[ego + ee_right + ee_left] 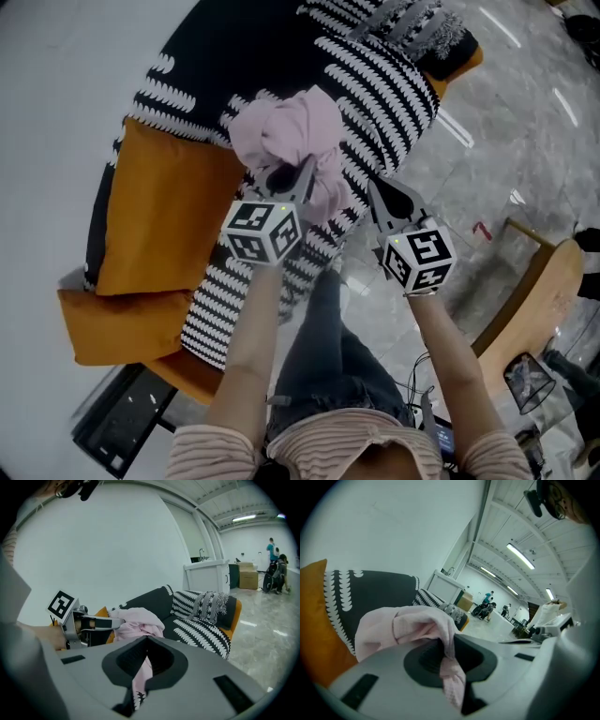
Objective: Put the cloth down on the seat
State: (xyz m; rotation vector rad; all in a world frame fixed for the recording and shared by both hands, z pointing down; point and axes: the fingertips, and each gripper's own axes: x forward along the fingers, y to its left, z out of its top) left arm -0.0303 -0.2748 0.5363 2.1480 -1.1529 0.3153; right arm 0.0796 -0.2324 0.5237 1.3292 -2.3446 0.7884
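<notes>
Beyond both pairs of jaws in the head view, the cloth [281, 136] is hanging as a bunched lump above the seat [384, 89], not yet resting on it. The left gripper [300, 178] is biting into its near side. The right gripper [373, 187] is meeting the trailing edge just to the right.

Seen from the left gripper view, those jaws are clamping tight on a fold of cloth. The bulk is mounding just past the tips and a tail is dropping below them. A cushion [314, 616] is lying off to their left.

Seen from the right gripper view, the jaws are standing narrow and pinching a thin strip that is running down through the slit. Patterned seat is showing past and below the tips.

If one pair lets go too soon, the cloth will likely swing from the other instead of settling. If both open while it is hanging this near the seat's front edge, it could slide off to the floor. The pinched strip could also snag on a jaw as it opens.

Far beyond the right jaws, some boxes [248, 579] are standing, too small for their contents to be made out.
</notes>
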